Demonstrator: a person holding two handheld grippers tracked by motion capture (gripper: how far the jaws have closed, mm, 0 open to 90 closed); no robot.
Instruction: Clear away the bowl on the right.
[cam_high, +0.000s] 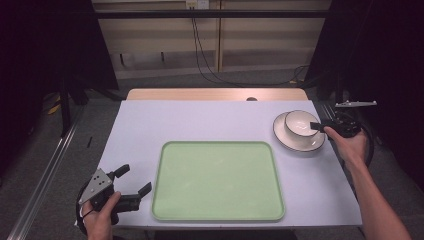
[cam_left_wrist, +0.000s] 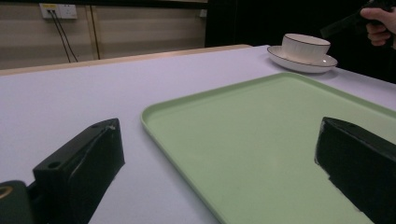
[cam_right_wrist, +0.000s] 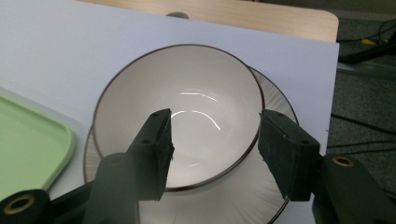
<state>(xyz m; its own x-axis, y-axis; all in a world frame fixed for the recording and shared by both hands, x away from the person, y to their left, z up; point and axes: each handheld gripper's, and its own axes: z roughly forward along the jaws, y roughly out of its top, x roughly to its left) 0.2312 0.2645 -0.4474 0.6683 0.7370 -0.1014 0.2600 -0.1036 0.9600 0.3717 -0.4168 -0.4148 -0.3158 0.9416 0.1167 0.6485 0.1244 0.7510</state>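
A white bowl (cam_high: 301, 123) with a dark rim stands on a white plate (cam_high: 298, 144) at the table's right side. My right gripper (cam_high: 318, 125) is open at the bowl's right edge. In the right gripper view its gripper (cam_right_wrist: 217, 130) straddles the near rim of the bowl (cam_right_wrist: 187, 79): one jaw hangs over the inside, the other over the plate (cam_right_wrist: 275, 93). I cannot tell if either touches. An empty green tray (cam_high: 218, 181) lies in the middle. My left gripper (cam_high: 132, 180) is open and empty at the tray's front left corner.
The left gripper (cam_left_wrist: 218, 128) points across the tray (cam_left_wrist: 261, 140) towards the bowl (cam_left_wrist: 306, 46) and the other hand's gripper (cam_left_wrist: 345, 23). The table's right edge (cam_high: 340, 165) runs close beside the plate. A wooden strip (cam_high: 215, 94) borders the far edge.
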